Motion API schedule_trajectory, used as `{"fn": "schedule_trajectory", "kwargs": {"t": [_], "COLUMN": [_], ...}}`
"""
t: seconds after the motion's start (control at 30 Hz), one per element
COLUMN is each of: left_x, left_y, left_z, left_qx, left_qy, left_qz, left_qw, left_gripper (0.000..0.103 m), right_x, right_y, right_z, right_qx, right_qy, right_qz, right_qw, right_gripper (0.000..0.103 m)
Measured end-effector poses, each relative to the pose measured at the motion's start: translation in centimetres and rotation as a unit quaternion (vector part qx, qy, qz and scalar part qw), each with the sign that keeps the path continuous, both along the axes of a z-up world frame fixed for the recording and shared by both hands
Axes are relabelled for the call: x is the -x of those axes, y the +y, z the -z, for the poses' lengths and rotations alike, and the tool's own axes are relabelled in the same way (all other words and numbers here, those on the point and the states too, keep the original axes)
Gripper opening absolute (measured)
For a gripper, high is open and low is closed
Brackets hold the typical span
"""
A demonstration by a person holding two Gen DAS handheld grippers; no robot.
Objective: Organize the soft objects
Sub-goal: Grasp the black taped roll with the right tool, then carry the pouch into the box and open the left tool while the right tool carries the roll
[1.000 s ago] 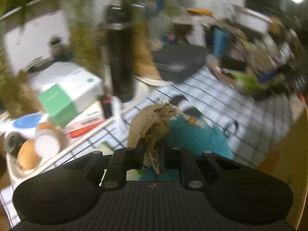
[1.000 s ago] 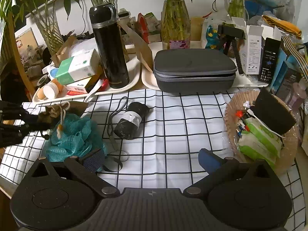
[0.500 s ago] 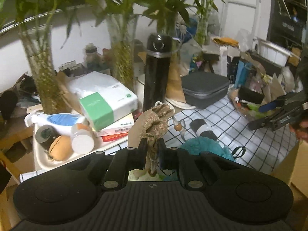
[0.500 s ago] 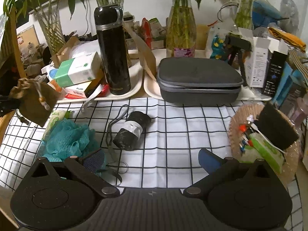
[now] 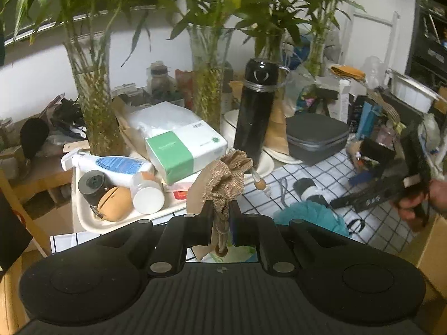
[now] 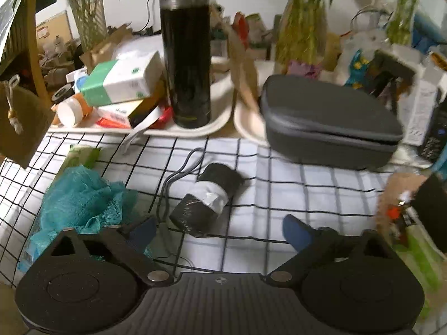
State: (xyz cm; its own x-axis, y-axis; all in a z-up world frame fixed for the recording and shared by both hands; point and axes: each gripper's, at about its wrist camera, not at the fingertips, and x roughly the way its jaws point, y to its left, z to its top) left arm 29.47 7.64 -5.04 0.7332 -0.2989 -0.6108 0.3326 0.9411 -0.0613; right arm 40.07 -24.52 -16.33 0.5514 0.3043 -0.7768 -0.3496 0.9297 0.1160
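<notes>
My left gripper (image 5: 220,219) is shut on a brown burlap drawstring pouch (image 5: 223,177) and holds it in the air above the table's left edge; the pouch also hangs at the far left of the right wrist view (image 6: 19,122). A teal mesh bath pouf (image 6: 81,195) lies on the checked cloth (image 6: 279,195) at the left, also in the left wrist view (image 5: 310,217). A black roll with grey tape (image 6: 209,198) lies mid-cloth. My right gripper (image 6: 219,230) is open and empty, low over the cloth just before the roll.
A white tray (image 5: 86,220) holds a tissue box (image 5: 181,145), bottles and a tan pouch. A tall black flask (image 6: 187,53) and a grey zip case (image 6: 327,122) stand behind the cloth. A woven basket (image 6: 391,209) of items sits right. Plant vases line the back.
My left gripper has lifted the burlap pouch off the teal pouf and drawn it back to the left. My right gripper has moved forward and lower toward the black roll.
</notes>
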Motion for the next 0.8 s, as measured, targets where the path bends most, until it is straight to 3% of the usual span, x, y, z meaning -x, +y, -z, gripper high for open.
{"fn": "schedule_trajectory", "kwargs": {"t": [0.33, 0.57, 0.7, 0.8], "left_x": [-0.5, -0.8, -1.0, -0.9], "left_y": [0.1, -0.1, -0.3, -0.5], "left_z": [0.4, 0.6, 0.8, 0.8], "left_qx": [0.007, 0.006, 0.003, 0.002], "left_qy": [0.005, 0.005, 0.006, 0.006], "left_qz": [-0.005, -0.002, -0.003, -0.003], "left_qw": [1.0, 1.0, 1.0, 1.0], "left_gripper": [0.012, 0.012, 0.012, 0.012], "right_x": [-2.5, -4.3, -4.1, -4.0], "right_y": [1.4, 2.1, 2.9, 2.6], "right_z": [2.1, 4.1, 4.3, 4.3], "right_qx": [-0.03, -0.018, 0.013, 0.014], "right_qy": [0.008, 0.03, 0.022, 0.029], "right_qz": [-0.003, 0.023, 0.014, 0.015], "right_qw": [1.0, 0.999, 1.0, 0.999], "right_gripper": [0.081, 0.072, 0.046, 0.045]}}
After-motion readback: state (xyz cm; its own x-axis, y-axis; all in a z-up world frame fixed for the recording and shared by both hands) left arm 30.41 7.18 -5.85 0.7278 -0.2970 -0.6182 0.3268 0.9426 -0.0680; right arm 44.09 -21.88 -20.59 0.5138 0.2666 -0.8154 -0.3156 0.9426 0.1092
